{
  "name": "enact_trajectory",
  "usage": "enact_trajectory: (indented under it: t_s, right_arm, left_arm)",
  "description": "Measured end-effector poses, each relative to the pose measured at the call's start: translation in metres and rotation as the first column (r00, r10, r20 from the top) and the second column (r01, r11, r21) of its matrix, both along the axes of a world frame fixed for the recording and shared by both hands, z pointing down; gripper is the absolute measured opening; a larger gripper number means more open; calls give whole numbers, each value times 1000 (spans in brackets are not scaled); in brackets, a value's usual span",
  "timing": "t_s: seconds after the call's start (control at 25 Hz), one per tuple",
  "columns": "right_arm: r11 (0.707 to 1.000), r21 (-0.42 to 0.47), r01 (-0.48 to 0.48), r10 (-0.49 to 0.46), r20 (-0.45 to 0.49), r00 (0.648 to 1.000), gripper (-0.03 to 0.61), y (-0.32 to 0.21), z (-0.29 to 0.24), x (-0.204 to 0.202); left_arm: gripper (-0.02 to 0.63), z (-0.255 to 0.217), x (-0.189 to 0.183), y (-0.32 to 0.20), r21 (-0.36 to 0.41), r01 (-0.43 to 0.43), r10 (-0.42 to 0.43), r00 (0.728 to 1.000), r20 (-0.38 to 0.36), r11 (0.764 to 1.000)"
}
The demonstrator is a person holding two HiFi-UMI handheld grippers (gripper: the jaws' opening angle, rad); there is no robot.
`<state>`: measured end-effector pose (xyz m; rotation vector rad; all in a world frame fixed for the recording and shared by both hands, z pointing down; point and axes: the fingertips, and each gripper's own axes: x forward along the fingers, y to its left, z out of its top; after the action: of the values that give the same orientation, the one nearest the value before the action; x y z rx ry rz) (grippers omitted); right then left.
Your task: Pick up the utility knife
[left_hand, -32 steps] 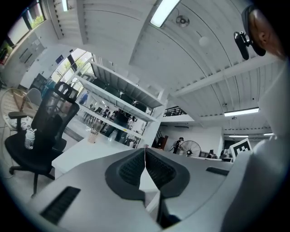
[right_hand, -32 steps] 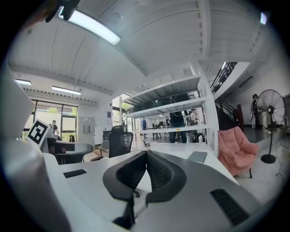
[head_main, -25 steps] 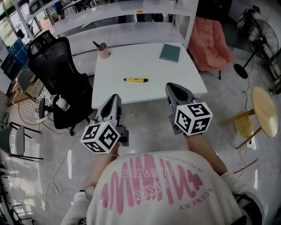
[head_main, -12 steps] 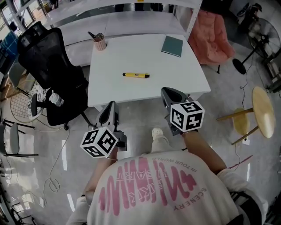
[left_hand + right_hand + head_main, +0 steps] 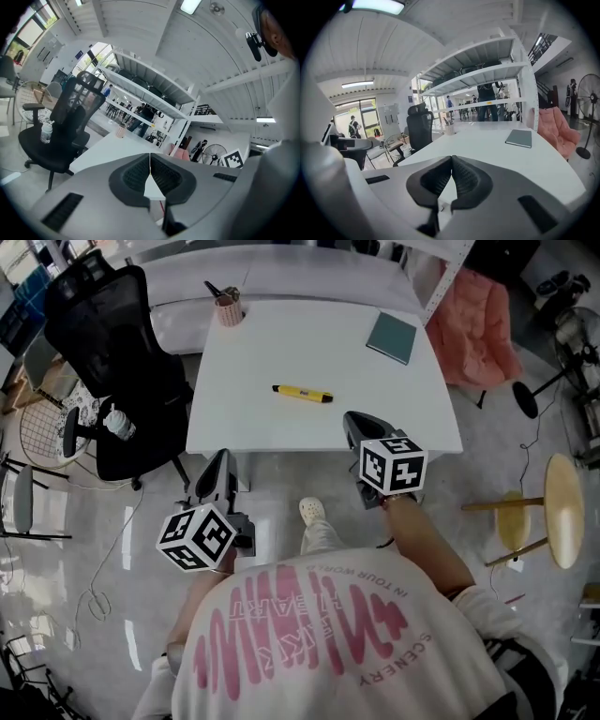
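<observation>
The yellow utility knife (image 5: 302,393) with a black tip lies flat near the middle of the white table (image 5: 272,432). Both grippers are held in front of the table's near edge and point towards it. My right gripper (image 5: 351,422) is shut with nothing in it, its tips just over the near edge, to the right of the knife and short of it. My left gripper (image 5: 217,461) hangs lower and further left, off the table, with its pads together and empty. Neither gripper view shows the knife; the left gripper (image 5: 150,165) and the right gripper (image 5: 451,165) show only closed pads.
A black office chair (image 5: 112,343) stands at the table's left. A pink pen cup (image 5: 229,310) is at the far left corner and a teal notebook (image 5: 394,337) at the far right. A pink seat (image 5: 487,329) and a round wooden stool (image 5: 562,512) stand to the right.
Both grippers have sunk and moved forward to the table's near edge, the right one more. The person has stepped closer. Their jaws stayed together.
</observation>
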<state>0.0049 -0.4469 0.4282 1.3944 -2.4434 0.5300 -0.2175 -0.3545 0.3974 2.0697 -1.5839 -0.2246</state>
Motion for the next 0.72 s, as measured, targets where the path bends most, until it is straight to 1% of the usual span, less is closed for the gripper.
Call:
enact_trajectory:
  t_s: [0.28,0.52,0.56,0.64,0.72]
  right_arm:
    - [996,-61,62,-63,-15,998,17,-83,24,0]
    - [986,-109,127,-127,5,992,17,-148,41,-22]
    - [982,-119,148,-149,1,989,17,-156,44,-27]
    - [965,-154,212,-218,-23,976,49,-167,56,-39]
    - [940,-192,282,-303,-87,949,61,-175,71,-50]
  left_arm:
    - [25,14,-11,-56,-46,71,-71,997,-9,996]
    - [25,22,-32,-97,-76,161,-162,987,-8,984]
    - [25,23,-37,-102,-79,178,-179,984,-9,981]
    - [25,24,-45,-113,-80,207,-209,978,-11,975]
    - [25,25,-53,-123,-79,232,-234,972,-13,970]
